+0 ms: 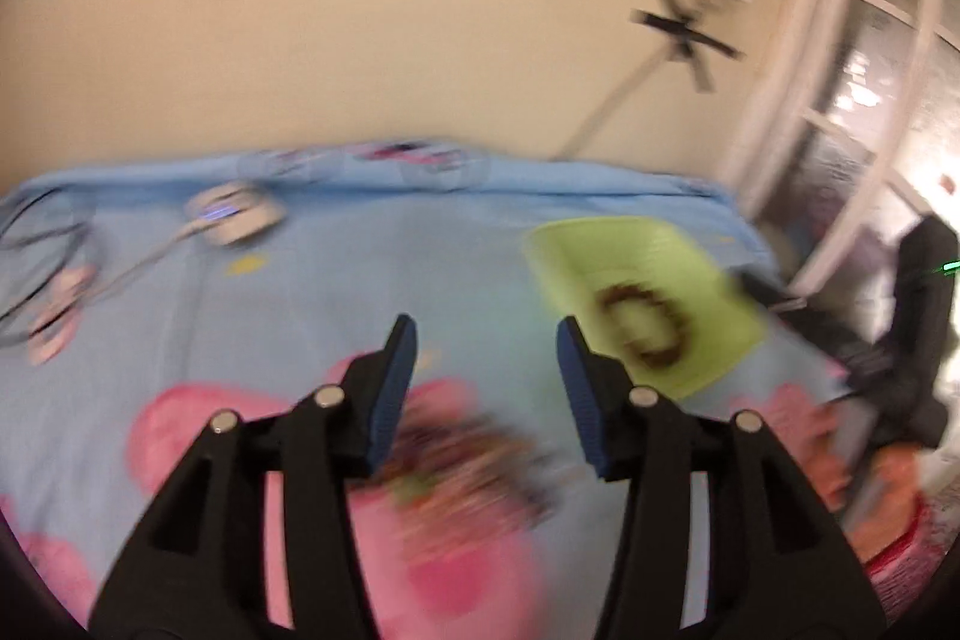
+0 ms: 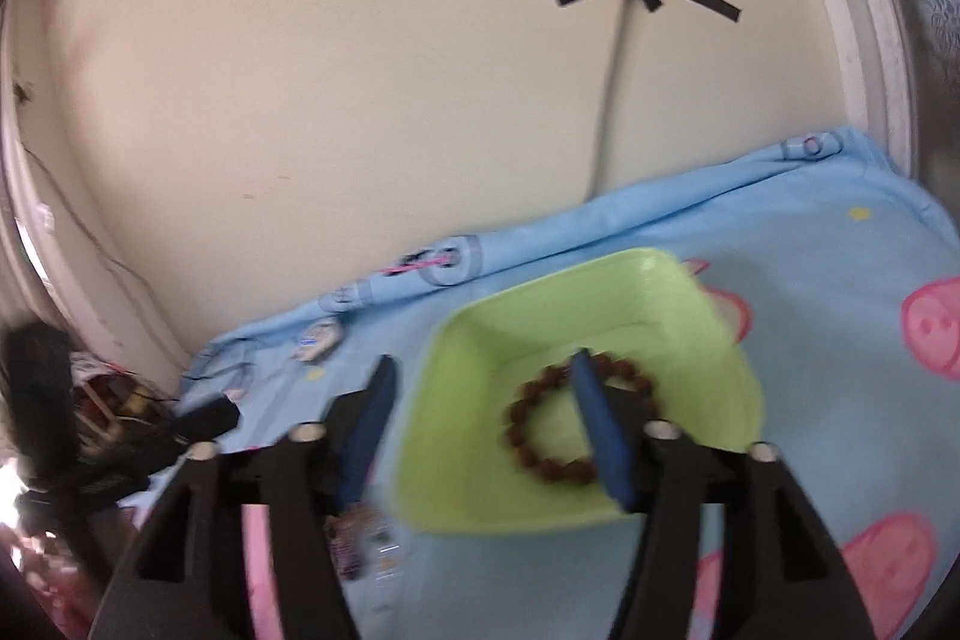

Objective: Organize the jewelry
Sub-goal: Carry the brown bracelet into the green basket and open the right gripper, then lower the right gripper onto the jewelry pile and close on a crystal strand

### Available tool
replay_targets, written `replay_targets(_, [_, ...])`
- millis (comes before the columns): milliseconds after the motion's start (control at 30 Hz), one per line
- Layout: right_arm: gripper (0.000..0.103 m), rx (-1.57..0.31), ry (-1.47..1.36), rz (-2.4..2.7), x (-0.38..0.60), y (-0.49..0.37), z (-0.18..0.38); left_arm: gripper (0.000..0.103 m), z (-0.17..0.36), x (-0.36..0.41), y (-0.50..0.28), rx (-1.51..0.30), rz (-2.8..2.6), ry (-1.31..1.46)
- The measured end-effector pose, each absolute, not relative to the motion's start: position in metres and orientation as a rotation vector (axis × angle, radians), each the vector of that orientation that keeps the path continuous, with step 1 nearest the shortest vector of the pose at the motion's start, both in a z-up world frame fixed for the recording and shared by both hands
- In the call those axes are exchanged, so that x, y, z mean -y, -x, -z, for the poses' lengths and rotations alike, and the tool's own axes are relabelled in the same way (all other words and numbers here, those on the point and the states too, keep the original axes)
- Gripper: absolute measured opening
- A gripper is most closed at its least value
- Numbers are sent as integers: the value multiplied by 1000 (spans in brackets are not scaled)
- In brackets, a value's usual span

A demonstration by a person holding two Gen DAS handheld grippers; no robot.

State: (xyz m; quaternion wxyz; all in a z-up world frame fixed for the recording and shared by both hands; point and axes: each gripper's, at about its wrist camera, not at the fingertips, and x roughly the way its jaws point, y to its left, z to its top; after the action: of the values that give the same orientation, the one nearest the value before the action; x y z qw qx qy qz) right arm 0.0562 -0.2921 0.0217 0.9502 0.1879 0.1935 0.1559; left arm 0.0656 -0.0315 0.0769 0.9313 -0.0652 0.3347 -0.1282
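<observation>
Right wrist view: we see the blue cartoon-print sheet spread below the right hand-held gripper, whose jaws stand apart with nothing pinched. Just ahead lies the green tray, holding a brown bead bracelet behind the right-hand finger. We judge one piece is sorted. Beneath our left hand-held gripper, also open and empty, sits a blurred heap of jewelry. Next, we expect, comes a careful pinch on one piece there.
</observation>
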Motion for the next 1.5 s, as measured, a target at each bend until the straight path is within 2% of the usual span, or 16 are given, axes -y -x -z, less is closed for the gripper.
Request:
replay_targets(133, [42, -441, -389, -465, 271, -40, -18, 47, -48, -43, -48, -752, 128, 205])
replay_targets(200, [14, -466, -329, -468, 254, -34, -13, 47, -34, -67, -41, -775, 94, 230])
replay_targets(267, [4, -525, -246, -498, 228, -32, -3, 47, -28, -73, -35, -775, 103, 237])
replay_targets(300, [2, -564, -215, -514, 215, -35, 4, 47, -24, -72, -33, -772, 117, 233])
replay_targets(467, [2, -679, -129, -527, 174, -46, 25, 47, -9, -57, -38, -795, 165, 198])
replay_targets(833, [2, -706, -82, -526, 152, -69, 19, 47, -8, -69, -35, -783, 266, 297])
replay_targets(1200, [0, -715, 46, -467, 138, -49, 37, 47, -12, -30, -27, -782, 374, 123])
replay_targets(1500, [0, -575, -2, -491, 161, -16, -17, 47, -17, -13, -20, -761, 418, 79])
